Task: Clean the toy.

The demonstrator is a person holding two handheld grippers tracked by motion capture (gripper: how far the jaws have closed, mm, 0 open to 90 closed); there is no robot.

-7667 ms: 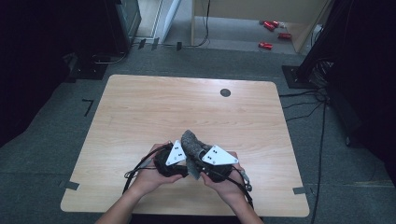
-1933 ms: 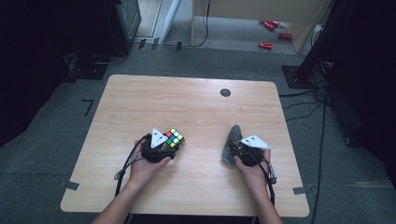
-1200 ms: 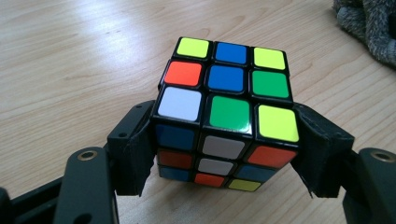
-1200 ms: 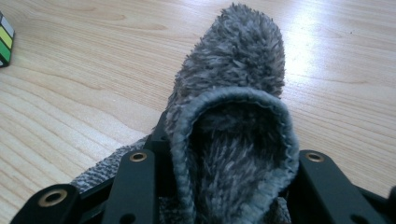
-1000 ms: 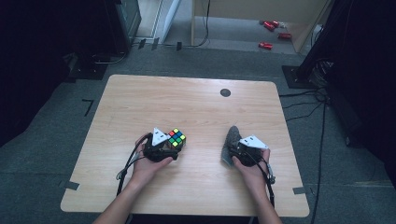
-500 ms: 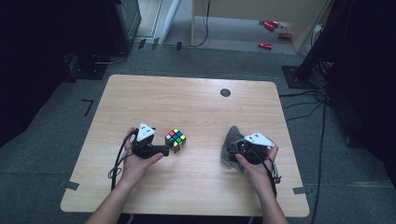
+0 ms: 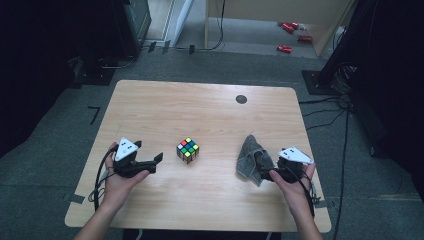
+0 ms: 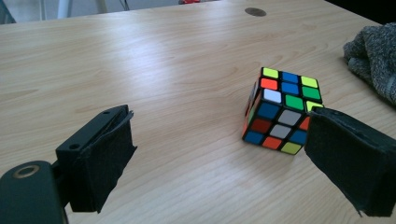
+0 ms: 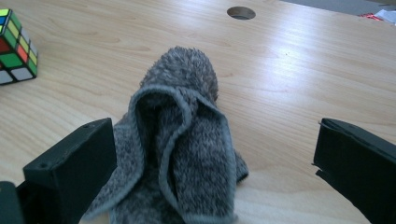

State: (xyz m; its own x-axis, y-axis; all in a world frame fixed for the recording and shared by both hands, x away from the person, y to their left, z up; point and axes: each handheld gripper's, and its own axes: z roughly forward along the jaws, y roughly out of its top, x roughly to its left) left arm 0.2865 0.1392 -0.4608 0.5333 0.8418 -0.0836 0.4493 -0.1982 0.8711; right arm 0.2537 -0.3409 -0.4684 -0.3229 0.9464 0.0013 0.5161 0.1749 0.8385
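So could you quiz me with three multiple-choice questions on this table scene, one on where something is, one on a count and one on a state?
1. Where does the puzzle cube stand?
A. on the table between the left gripper and the grey cloth
B. on top of the cloth
C. on the floor

2. How many things lie on the table besides the grippers?
A. one
B. two
C. four

3. How do the jaws of the left gripper stand?
A. shut on the cube
B. open, the cube free
C. shut on the cloth

Answers: 1 A, the high view shows it between the left gripper and the grey cloth. 2 B, cube and cloth. 3 B, the left gripper view shows the jaws wide apart.
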